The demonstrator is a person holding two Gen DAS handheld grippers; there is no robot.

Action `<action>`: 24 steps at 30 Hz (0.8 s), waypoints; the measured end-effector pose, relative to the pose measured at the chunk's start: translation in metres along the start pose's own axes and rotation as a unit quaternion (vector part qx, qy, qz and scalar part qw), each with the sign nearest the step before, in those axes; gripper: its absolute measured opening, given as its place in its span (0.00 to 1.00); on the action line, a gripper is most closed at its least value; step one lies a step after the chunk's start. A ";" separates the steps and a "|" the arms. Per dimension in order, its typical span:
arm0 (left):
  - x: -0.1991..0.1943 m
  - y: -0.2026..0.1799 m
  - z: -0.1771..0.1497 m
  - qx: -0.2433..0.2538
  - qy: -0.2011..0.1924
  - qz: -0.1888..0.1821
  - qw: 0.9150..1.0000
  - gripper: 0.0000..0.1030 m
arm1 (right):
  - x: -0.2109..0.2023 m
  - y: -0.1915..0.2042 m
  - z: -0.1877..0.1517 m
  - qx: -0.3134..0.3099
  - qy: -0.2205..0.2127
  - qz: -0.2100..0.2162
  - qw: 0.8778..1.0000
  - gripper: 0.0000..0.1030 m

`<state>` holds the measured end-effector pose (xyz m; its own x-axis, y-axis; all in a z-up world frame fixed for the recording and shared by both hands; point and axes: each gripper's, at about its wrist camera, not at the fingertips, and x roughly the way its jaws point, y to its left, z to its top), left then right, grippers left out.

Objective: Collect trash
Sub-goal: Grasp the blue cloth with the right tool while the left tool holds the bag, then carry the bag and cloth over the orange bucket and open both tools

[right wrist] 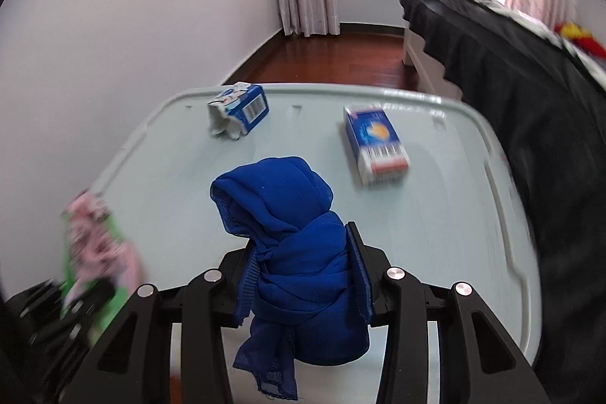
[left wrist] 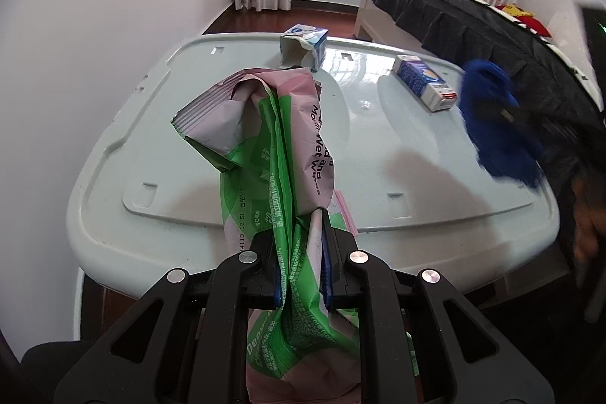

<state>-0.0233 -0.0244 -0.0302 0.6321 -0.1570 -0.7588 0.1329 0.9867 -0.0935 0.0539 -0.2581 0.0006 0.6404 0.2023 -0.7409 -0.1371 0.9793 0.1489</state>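
In the left wrist view, the crumpled pink-and-green wet wipes pack (left wrist: 280,154) in the middle of the frame carries dark lettering running sideways down its pink panel, of which "Wet" and "and" read clearly and the word below looks like "Wipes". Lower on its green part a stamped code reads "13 51" beside partly hidden characters, with small Chinese print too fine to read, and white letters "Dee" at the bottom centre. In the right wrist view, the torn blue carton (right wrist: 238,114) upper centre and the blue box (right wrist: 376,142) right of it show barcodes only; other print is blurred.
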 end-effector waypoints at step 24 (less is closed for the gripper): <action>-0.073 -0.035 -0.088 0.101 0.067 -0.034 0.992 0.13 | -0.112 0.020 -0.167 0.050 0.031 0.054 0.997 0.42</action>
<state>-0.1412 -0.0441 -0.0280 0.5106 -0.2019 -0.8357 0.3309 0.9433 -0.0257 -0.1470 -0.2624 -0.0224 0.5784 0.3079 -0.7554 -0.1245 0.9485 0.2912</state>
